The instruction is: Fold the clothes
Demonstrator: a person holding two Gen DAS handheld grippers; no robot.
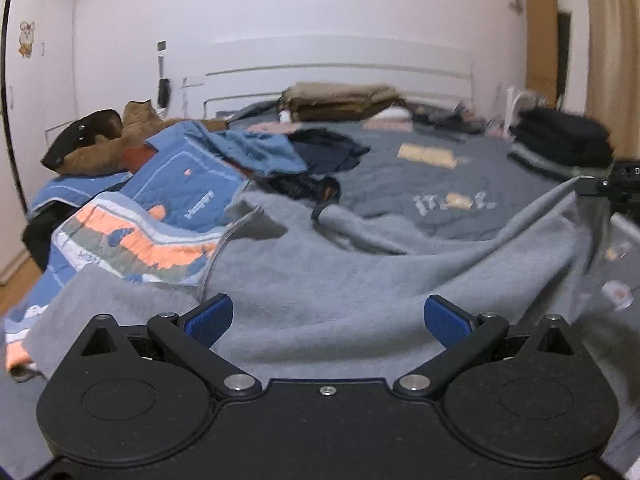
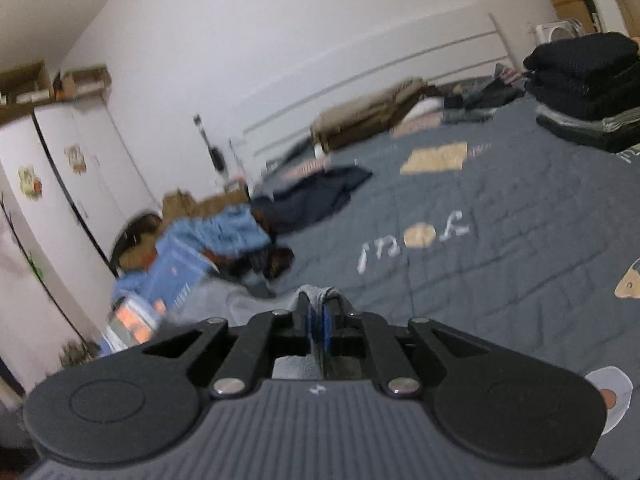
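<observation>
Left wrist view has the left gripper (image 1: pixel 326 318) with its blue pads spread wide apart, holding nothing, hovering just over a grey fleece garment (image 1: pixel 320 280) that's spread across the near part of the bed (image 1: pixel 460 176). One corner of that garment is pulled up taut toward the far right edge of the frame, where a bit of the other tool shows. Right wrist view confirms it: the right gripper (image 2: pixel 318 318) is clamped tight on a bunched bit of grey cloth, which pokes out just past the fingertips.

What could go wrong, in my opinion:
- Only one corner is held, so if that hand swings across, the fleece will probably drag and bunch instead of folding flat.
- The pinch looks small. Fleece is heavy-ish, so a quick tug could pull it out.
- The garment's left edge lies against the blue-and-orange quilt (image 1: pixel 132 236), and the loose clothes heap (image 1: pixel 304 160) sits just beyond it. A wide sweep could snag either one and haul it along.
- Both views are motion-blurred, so I can't tell where the hem or sleeves are.

Containers: cardboard boxes (image 2: pixel 86 78) sit on top of the white wardrobe (image 2: pixel 72 184), contents not visible. Not a container, but a folded dark stack (image 2: pixel 584 88) sits at the bed's far right, well apart from the fleece.
</observation>
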